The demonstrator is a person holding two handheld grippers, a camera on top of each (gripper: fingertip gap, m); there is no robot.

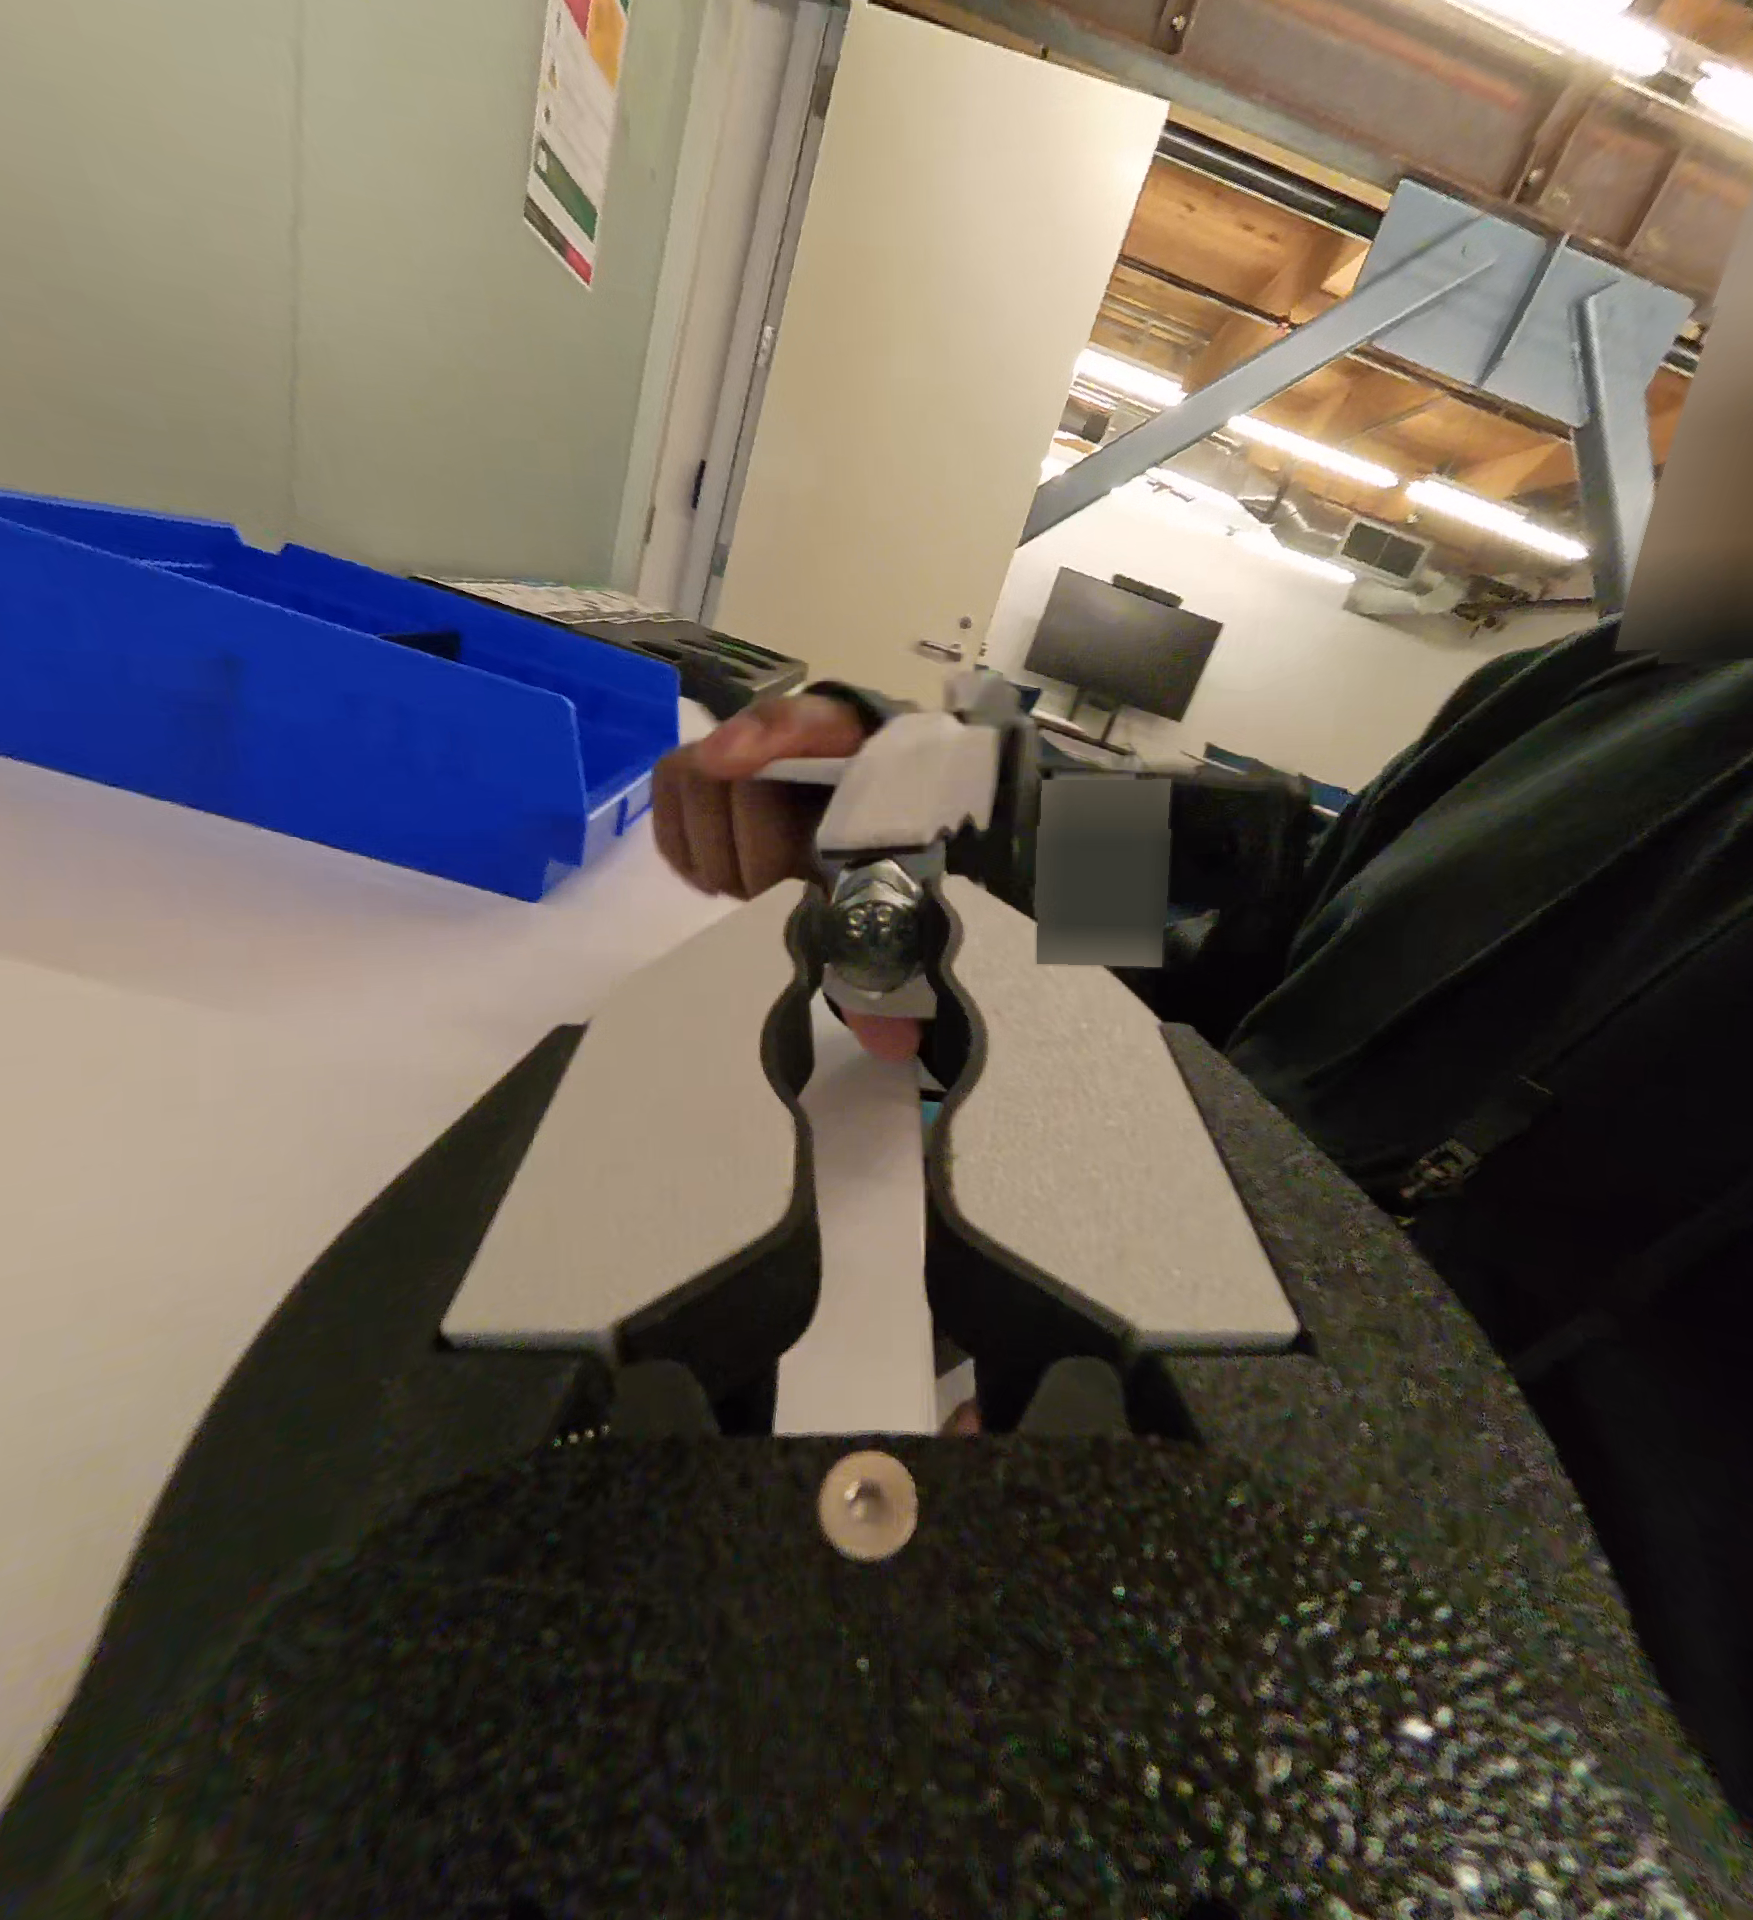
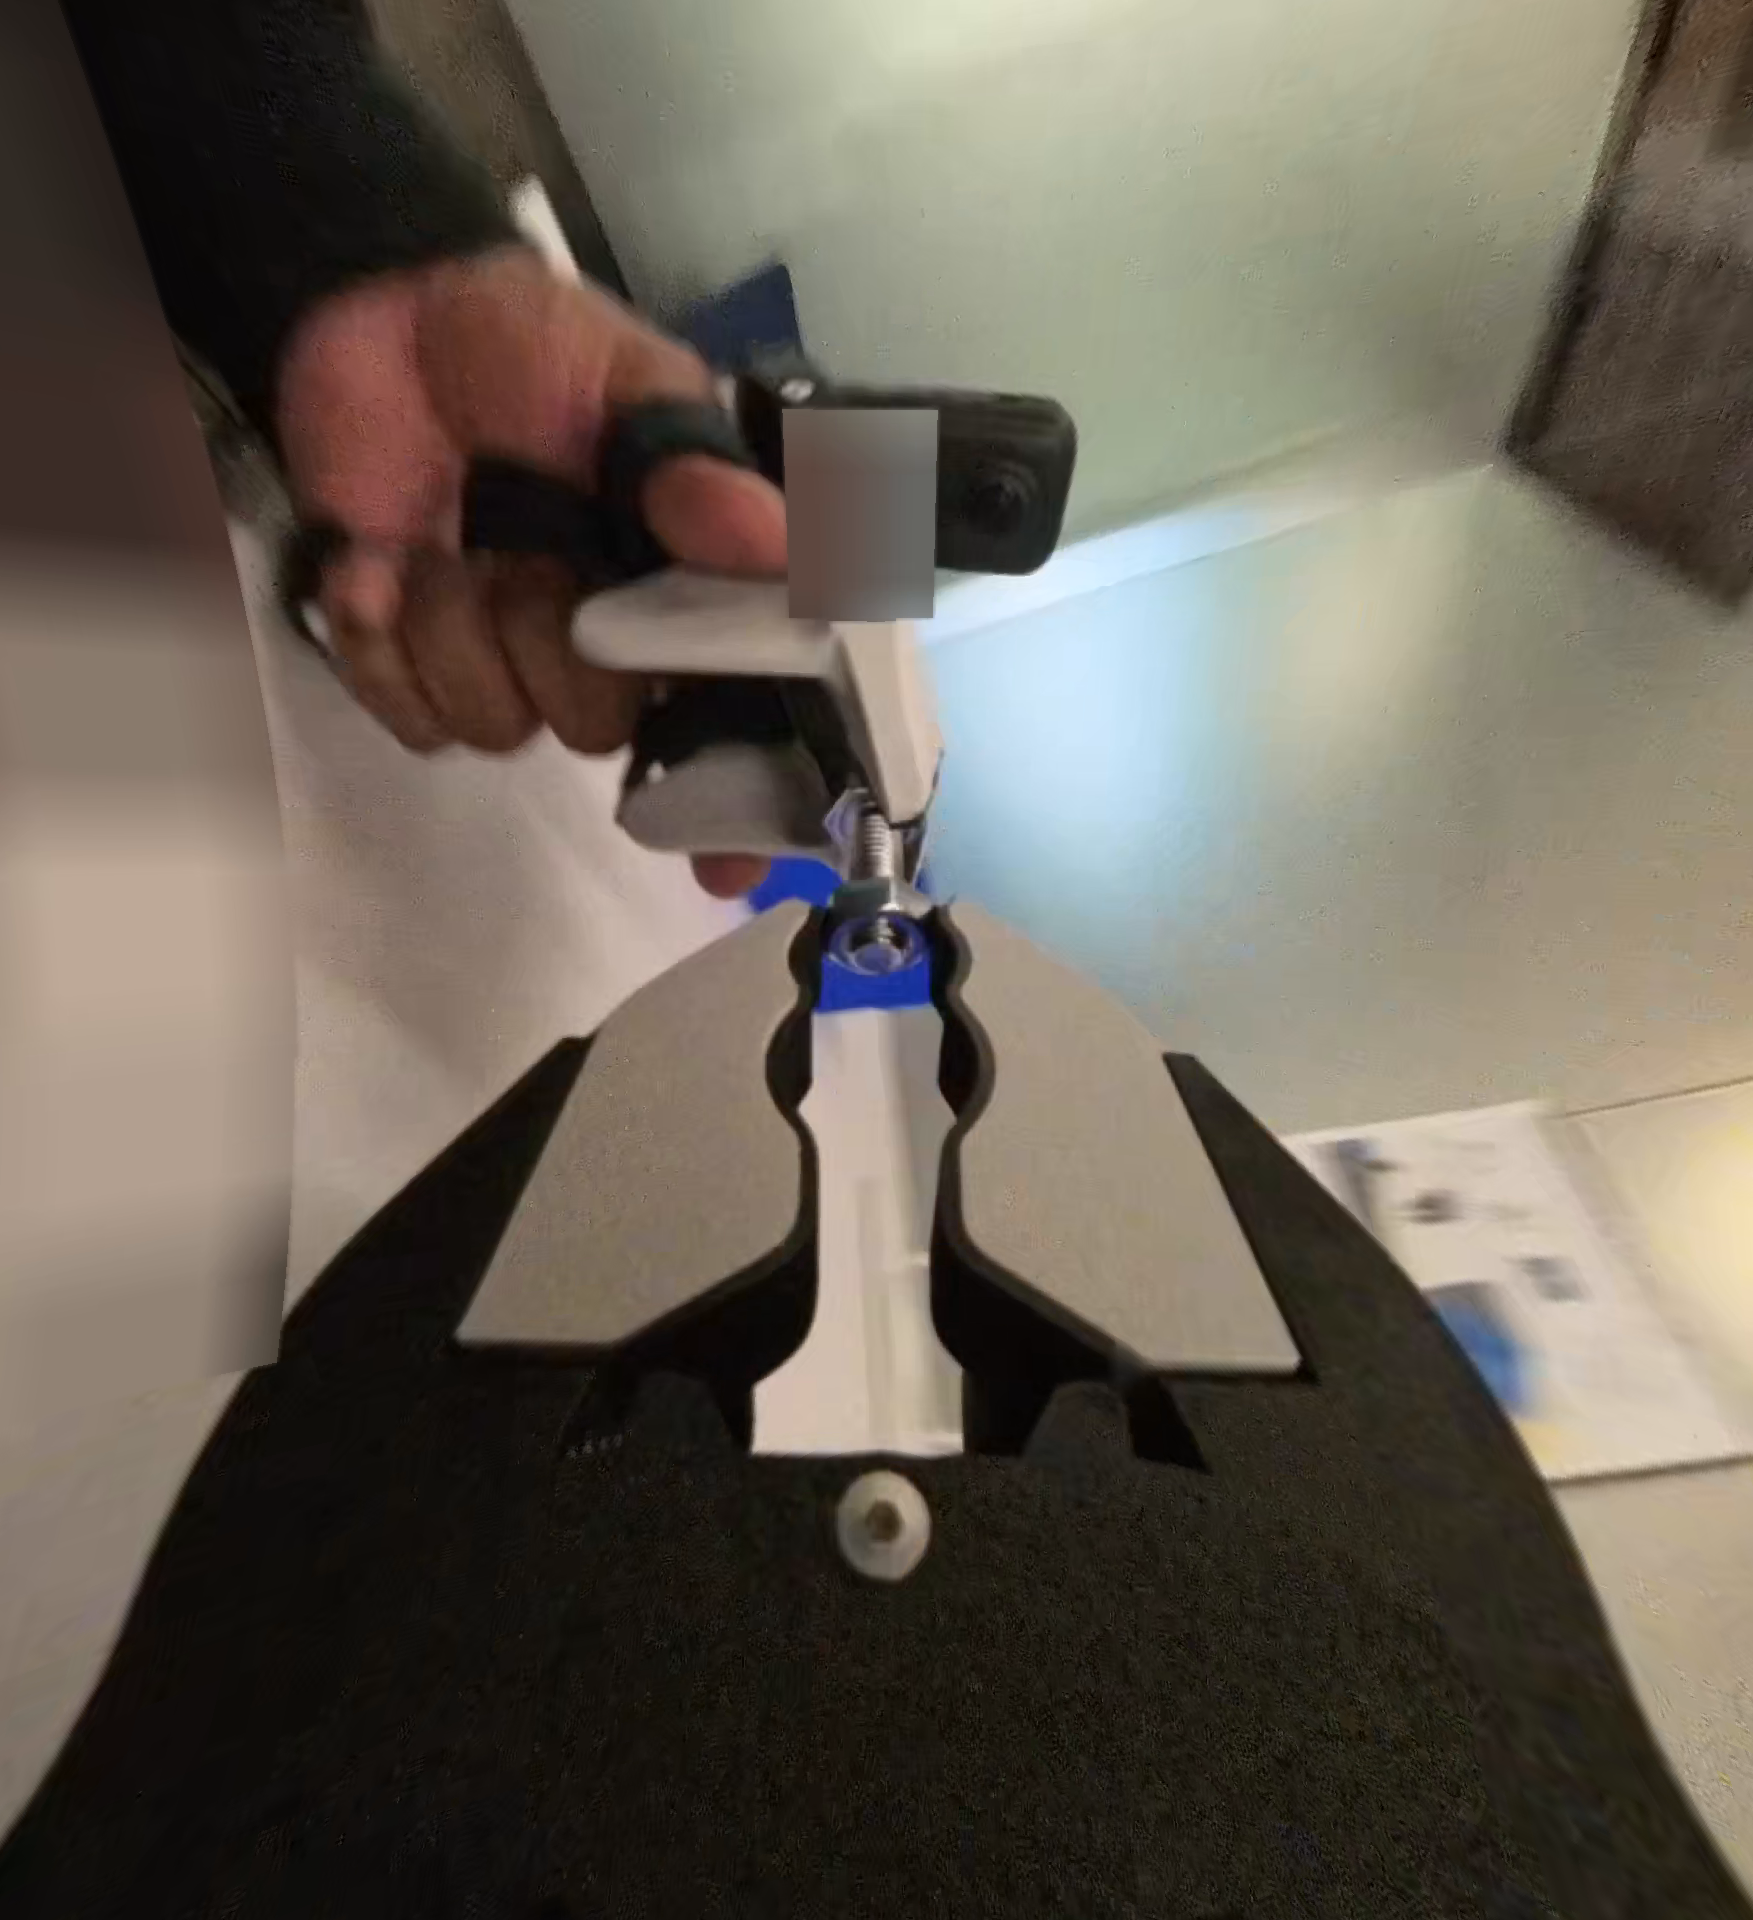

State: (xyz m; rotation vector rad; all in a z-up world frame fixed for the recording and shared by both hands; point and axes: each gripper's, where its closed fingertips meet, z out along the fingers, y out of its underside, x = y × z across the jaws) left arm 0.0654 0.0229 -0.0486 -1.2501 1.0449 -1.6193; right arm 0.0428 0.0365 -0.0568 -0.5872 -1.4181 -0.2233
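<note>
In the left wrist view my left gripper [image 1: 870, 935] is shut on the hex head of a silvery bolt [image 1: 867, 928], held in the air above the white table [image 1: 176, 1091]. The right gripper faces it, turned on its side, with one grey finger [image 1: 898, 790] above the bolt and one below. In the right wrist view the bolt's threaded shaft [image 2: 874, 842] runs from the left gripper's fingers [image 2: 726, 821] to my right gripper [image 2: 877, 951]. My right gripper is shut on a nut [image 2: 877, 951] at the shaft's near end. A second small nut [image 2: 857, 896] sits on the shaft.
A blue bin [image 1: 280, 675] lies on the table at the left, with a black tray [image 1: 716, 655] behind it. A person in a dark jacket [image 1: 1526, 935] stands close on the right, with a hand [image 2: 456, 520] on each gripper. A printed sheet [image 2: 1537, 1288] lies at the right.
</note>
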